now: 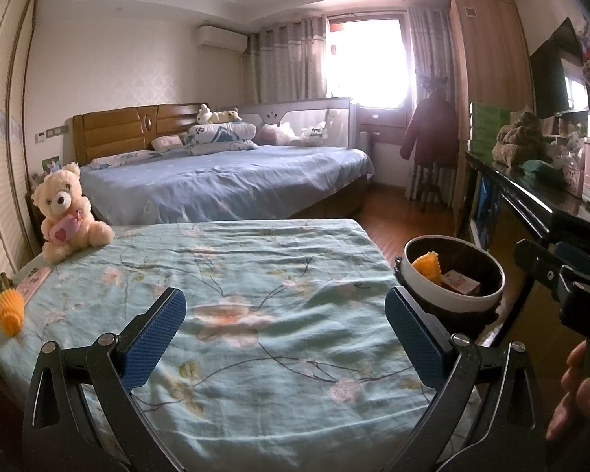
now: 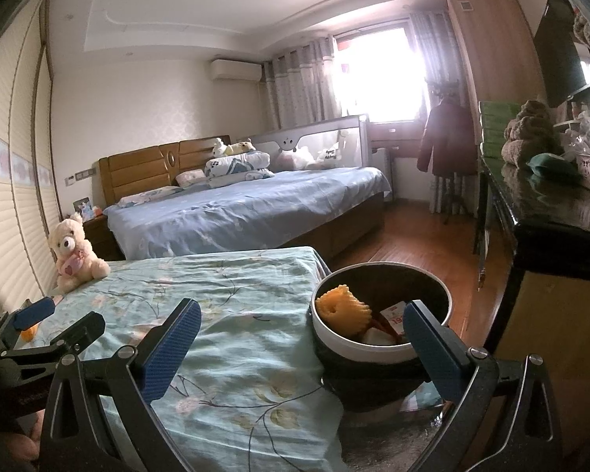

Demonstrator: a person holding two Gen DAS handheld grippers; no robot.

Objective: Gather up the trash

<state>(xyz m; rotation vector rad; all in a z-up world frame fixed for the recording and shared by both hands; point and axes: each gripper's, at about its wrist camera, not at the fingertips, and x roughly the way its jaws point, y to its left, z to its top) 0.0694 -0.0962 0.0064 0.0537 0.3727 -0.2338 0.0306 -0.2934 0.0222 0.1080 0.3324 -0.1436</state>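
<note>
A round trash bin [image 1: 452,279] with a white rim stands at the right edge of the floral-covered table [image 1: 236,275]. It holds an orange ridged wrapper [image 1: 426,265] and a red and white packet [image 1: 458,281]. The bin [image 2: 377,314] fills the right wrist view, with the same wrapper [image 2: 342,308] inside. Another orange ridged wrapper [image 1: 11,310] lies at the table's left edge. My left gripper [image 1: 285,338] is open and empty over the table. My right gripper [image 2: 301,348] is open and empty, its right finger by the bin's near rim.
A cream teddy bear [image 1: 69,212] sits at the table's far left corner. A blue bed [image 1: 224,181] stands behind. A dark sideboard [image 1: 531,196] with clutter runs along the right. Wooden floor [image 2: 424,244] lies between them.
</note>
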